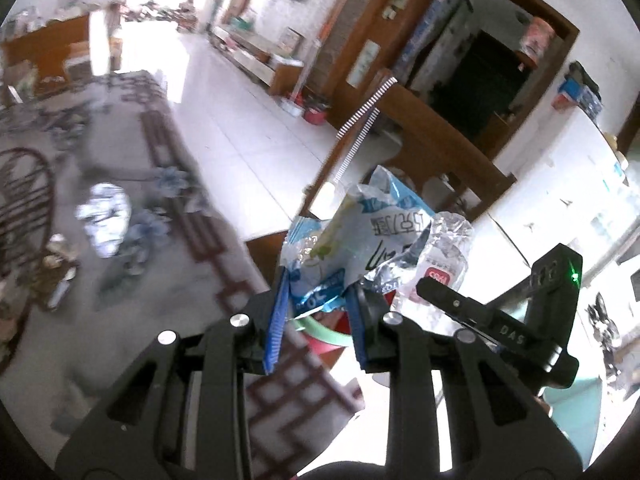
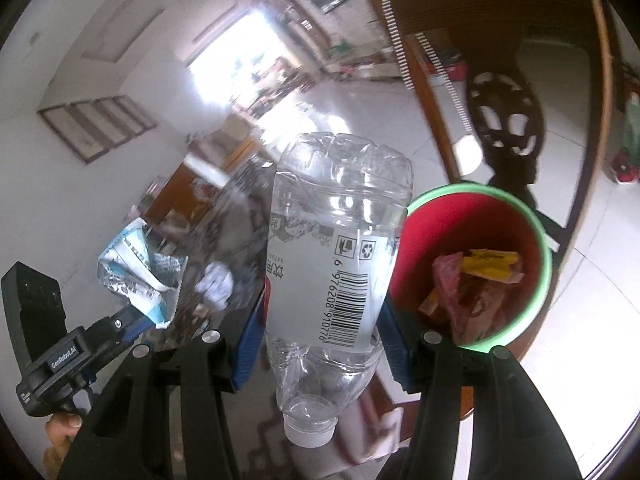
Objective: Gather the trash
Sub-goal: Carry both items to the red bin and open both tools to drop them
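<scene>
My left gripper point(image 1: 316, 312) is shut on a crumpled blue-and-white wrapper point(image 1: 352, 240), held in the air above the green rim of the bin point(image 1: 320, 330). The wrapper point(image 2: 136, 272) and left gripper point(image 2: 120, 328) also show at the left of the right wrist view. My right gripper point(image 2: 320, 344) is shut on a clear plastic bottle point(image 2: 336, 264), cap toward the camera. The bottle hangs just left of a red bin with a green rim point(image 2: 544, 248) that holds yellow and pink wrappers point(image 2: 472, 284). The bottle point(image 1: 440, 268) and right gripper point(image 1: 480, 312) show in the left wrist view.
A patterned grey tablecloth point(image 1: 120, 280) covers a table with a crumpled white-blue wrapper point(image 1: 106, 220) and small scraps point(image 1: 60, 260) on it. A dark carved wooden chair point(image 2: 504, 128) stands behind the bin. White tiled floor point(image 1: 240, 128) lies beyond.
</scene>
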